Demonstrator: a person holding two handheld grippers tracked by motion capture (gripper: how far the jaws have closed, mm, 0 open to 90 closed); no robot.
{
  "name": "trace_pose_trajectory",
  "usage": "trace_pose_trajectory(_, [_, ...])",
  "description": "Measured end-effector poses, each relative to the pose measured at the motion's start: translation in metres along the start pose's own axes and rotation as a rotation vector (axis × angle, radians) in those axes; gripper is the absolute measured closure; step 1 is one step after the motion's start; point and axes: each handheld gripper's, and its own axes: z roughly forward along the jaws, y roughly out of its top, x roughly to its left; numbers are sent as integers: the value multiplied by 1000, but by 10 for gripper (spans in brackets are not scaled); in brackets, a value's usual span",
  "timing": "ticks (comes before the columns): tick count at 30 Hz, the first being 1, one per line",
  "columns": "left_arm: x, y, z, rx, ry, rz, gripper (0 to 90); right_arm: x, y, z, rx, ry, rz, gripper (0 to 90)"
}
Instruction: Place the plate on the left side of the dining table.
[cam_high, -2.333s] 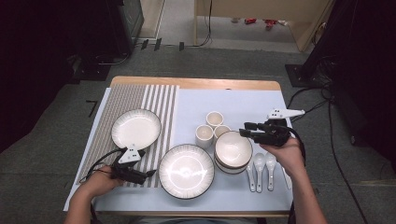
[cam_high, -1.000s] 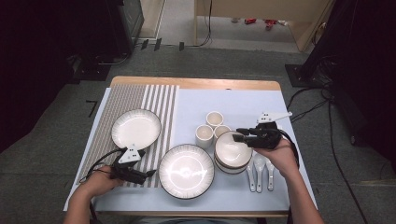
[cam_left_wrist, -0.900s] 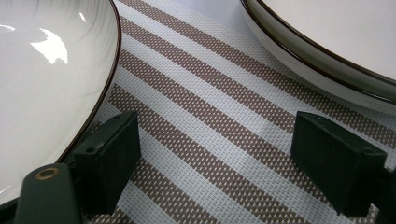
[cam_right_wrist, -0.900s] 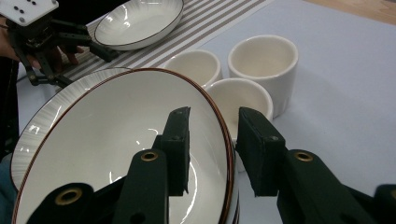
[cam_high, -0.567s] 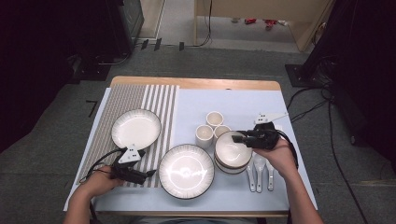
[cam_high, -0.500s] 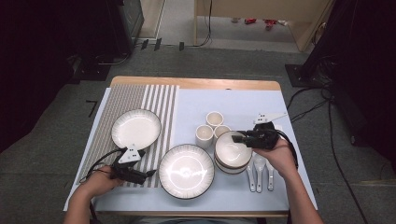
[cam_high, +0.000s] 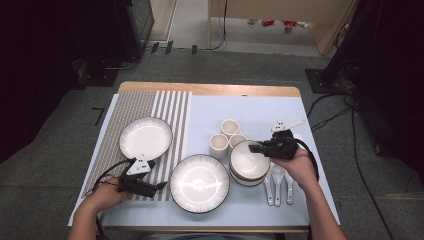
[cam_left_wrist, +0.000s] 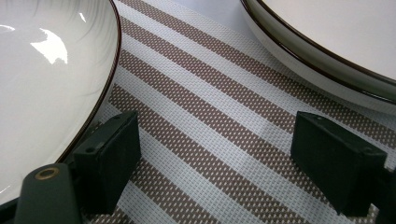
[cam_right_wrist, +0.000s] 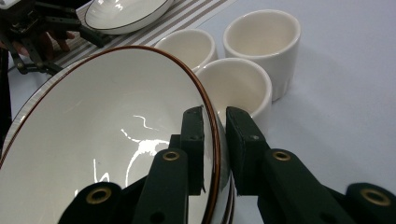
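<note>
Right gripper (cam_high: 256, 148) had come in from right side since earlier frame, onto top bowl (cam_high: 248, 159) of bowl stack right of big plate (cam_high: 199, 182). Jaws just closing, clamped on bowl rim, one pad inside, one outside. Left gripper (cam_high: 161, 185) unmoved, jaws apart on striped mat (cam_high: 165, 107), holding nothing. No readable writing.

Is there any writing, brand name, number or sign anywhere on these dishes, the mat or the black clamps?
None can be read in any view.
Top bowl, cups, plates and spoons: plain, no marks.
Striped mat: stripes alone.
Right gripper and left gripper: bare black, no label visible.
</note>
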Motion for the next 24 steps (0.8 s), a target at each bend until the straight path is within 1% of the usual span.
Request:
trace_pose_trajectory(3, [0, 0, 0, 0, 0, 0, 163, -2, 0, 1, 2, 8, 3, 777])
trace_pose_trajectory(4, [0, 0, 0, 0, 0, 0, 162, -3, -1, 1, 8, 15, 14, 777])
trace_pose_trajectory(8, [0, 0, 0, 0, 0, 0, 162, -2, 0, 1, 13, 10, 12, 781])
trace_pose_trajectory(13, [0, 0, 0, 0, 0, 0, 162, -2, 0, 1, 20, 7, 24, 782])
trace_pose_trajectory(14, [0, 0, 0, 0, 0, 0, 162, -2, 1, 1, 22, 5, 32, 781])
trace_pose_trajectory(15, [0, 0, 0, 0, 0, 0, 162, -3, 2, 1, 37, 4, 80, 777])
trace_pose_trajectory(16, [0, 0, 0, 1, 0, 0, 162, -3, 3, 1, 41, 4, 87, 778])
trace_pose_trajectory(17, [0, 0, 0, 0, 0, 0, 162, -2, 3, 1, 43, -1, 85, 782])
trace_pose_trajectory(19, [0, 0, 0, 0, 0, 0, 162, 1, 3, 0, 43, -19, 41, 794])
trace_pose_trajectory(20, [0, 0, 0, 0, 0, 0, 162, 2, 3, -1, 44, -25, 32, 796])
trace_pose_trajectory(22, [0, 0, 0, 0, 0, 0, 162, 3, 3, -1, 43, -33, 17, 800])
trace_pose_trajectory(24, [0, 0, 0, 0, 0, 0, 163, 3, 3, -1, 46, -37, 13, 802])
